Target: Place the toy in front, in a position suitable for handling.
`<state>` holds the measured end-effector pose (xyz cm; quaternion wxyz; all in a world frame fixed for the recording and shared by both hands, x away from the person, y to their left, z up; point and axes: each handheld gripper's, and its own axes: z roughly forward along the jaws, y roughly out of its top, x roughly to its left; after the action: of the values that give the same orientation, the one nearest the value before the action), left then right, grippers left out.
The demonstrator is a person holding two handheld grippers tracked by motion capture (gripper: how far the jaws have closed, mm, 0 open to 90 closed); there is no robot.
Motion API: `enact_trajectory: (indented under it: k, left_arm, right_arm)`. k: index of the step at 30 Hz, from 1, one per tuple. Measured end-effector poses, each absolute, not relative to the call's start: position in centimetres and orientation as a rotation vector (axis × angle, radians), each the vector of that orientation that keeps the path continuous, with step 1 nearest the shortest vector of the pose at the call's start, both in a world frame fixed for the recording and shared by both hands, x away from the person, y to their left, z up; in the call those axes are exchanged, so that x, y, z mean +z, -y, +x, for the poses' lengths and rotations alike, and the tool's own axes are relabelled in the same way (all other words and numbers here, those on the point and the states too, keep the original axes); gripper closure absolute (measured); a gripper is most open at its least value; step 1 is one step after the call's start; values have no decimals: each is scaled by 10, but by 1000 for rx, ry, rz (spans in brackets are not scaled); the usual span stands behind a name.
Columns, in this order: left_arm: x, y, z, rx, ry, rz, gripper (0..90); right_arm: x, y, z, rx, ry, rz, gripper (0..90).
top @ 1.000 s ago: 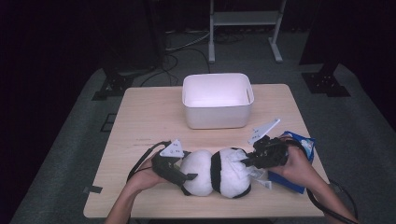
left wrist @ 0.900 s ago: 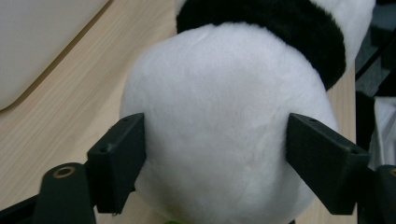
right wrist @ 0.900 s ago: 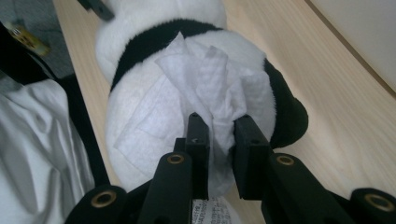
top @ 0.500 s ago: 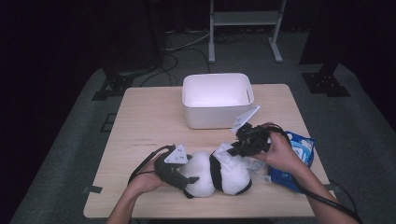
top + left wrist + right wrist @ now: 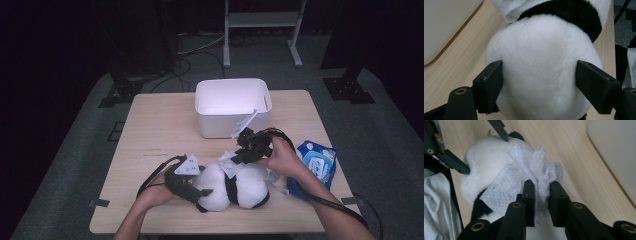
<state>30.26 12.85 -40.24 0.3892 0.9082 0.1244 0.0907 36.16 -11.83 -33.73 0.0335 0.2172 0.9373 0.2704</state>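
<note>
Left gripper (image 5: 200,192) is clamped on the white head end of a plush panda (image 5: 235,185), its jaws pressed against both sides of it. Largest of all, the wooden table (image 5: 160,135) carries a white bin (image 5: 232,107) at its far middle, and the panda is laid near the front edge. A blue wipe pack (image 5: 317,165) is seen to the right. Right gripper (image 5: 541,195) is closed on a crumpled white wipe (image 5: 524,172), held against the panda.

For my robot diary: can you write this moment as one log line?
left tongs: shut on plush panda | right tongs: shut on wet wipe | wipe on panda
</note>
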Motion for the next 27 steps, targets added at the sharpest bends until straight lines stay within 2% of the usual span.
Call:
enact_trajectory:
  k: [6, 16, 21, 27]
  left_arm:
    - [-403, -128, 303, 230, -321, 2306, 222]
    - [-403, -128, 304, 228, -328, 2305, 212]
    - [-403, -125, 304, 233, -330, 2297, 209]
    - [-403, -123, 303, 238, -336, 2299, 200]
  right_arm:
    - [-336, 158, 362, 865, -2828, 791, 758]
    - [-344, 198, 357, 849, -2794, 901, 760]
    - [-342, 200, 354, 868, -2792, 894, 762]
    - [-330, 183, 348, 858, -2794, 818, 757]
